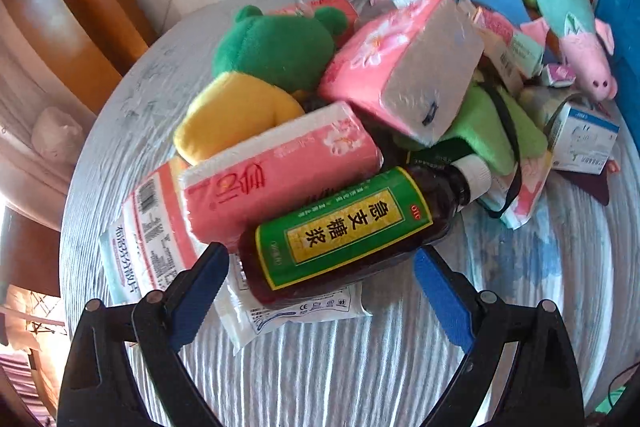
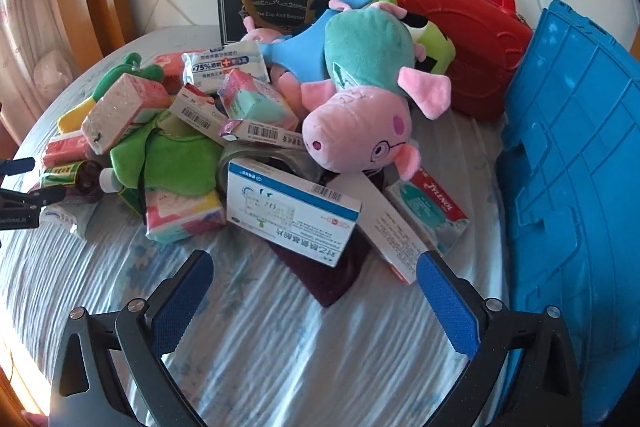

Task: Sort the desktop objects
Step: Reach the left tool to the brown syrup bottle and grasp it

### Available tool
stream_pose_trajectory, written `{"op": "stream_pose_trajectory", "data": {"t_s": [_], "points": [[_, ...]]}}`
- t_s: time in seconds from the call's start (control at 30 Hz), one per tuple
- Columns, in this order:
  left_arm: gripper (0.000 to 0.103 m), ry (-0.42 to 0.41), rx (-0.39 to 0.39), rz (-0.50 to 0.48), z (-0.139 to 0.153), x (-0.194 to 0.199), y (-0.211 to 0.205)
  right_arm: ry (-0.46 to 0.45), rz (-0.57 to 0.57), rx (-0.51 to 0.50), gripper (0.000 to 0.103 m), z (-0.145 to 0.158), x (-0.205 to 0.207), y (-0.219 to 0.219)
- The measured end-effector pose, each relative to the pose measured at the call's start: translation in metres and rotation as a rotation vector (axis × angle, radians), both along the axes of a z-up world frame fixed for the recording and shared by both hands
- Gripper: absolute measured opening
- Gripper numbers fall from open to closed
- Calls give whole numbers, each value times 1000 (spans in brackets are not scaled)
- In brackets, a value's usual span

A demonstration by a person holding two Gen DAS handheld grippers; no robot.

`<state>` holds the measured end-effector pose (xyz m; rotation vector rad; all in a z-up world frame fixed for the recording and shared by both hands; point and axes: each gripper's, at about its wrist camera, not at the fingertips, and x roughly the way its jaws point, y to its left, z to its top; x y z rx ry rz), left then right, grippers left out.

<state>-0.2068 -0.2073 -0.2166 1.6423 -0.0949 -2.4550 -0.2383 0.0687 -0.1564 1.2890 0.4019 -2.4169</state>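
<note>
A pile of toys, tissue packs and medicine boxes lies on a round table with a striped cloth (image 1: 360,367). My left gripper (image 1: 320,267) is open, its blue pads on either side of a dark syrup bottle with a green and yellow label (image 1: 344,227); the bottle lies on flat white packets. Pink tissue packs (image 1: 280,171) and a green and yellow plush (image 1: 260,67) lie behind it. My right gripper (image 2: 312,275) is open just in front of a white and blue medicine box (image 2: 292,211). A pig plush (image 2: 360,115) lies behind that box.
A blue plastic crate (image 2: 580,167) stands at the right, a red toy case (image 2: 460,39) and a black gift box (image 2: 260,3) at the back. The left gripper shows at the far left in the right wrist view (image 2: 24,187). A wooden headboard curves behind the table.
</note>
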Motion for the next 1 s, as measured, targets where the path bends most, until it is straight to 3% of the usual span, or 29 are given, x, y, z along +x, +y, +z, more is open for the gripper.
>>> {"op": "stream_pose_trajectory", "data": {"t_s": [0.1,0.27,0.4,0.47,0.57,0.63,0.7,0.83,1.0], "points": [[100,-30,-28,6,-19,-6,8,-21,16,17,103,-14,-19,-9],[95,-41,207,71,-27,-12,17,-45,29,42,103,-39,-56,-20],[95,-44,264,14,-26,-13,41,-94,39,-1,103,-55,-81,-20],[95,-65,294,-4,-28,-12,50,-197,34,-21,103,-71,-89,-19],[95,-106,338,23,-37,-8,58,-297,58,-69,103,-85,-77,-20],[95,-120,366,92,-40,-5,58,-299,76,-68,103,-85,-58,-21],[95,-107,376,142,-36,1,55,-306,93,-90,103,-81,-41,-19],[95,-60,441,230,-19,15,48,-392,127,-228,103,-66,-17,-5],[95,-52,421,170,-7,27,73,-320,118,-178,103,-48,2,2]]}}
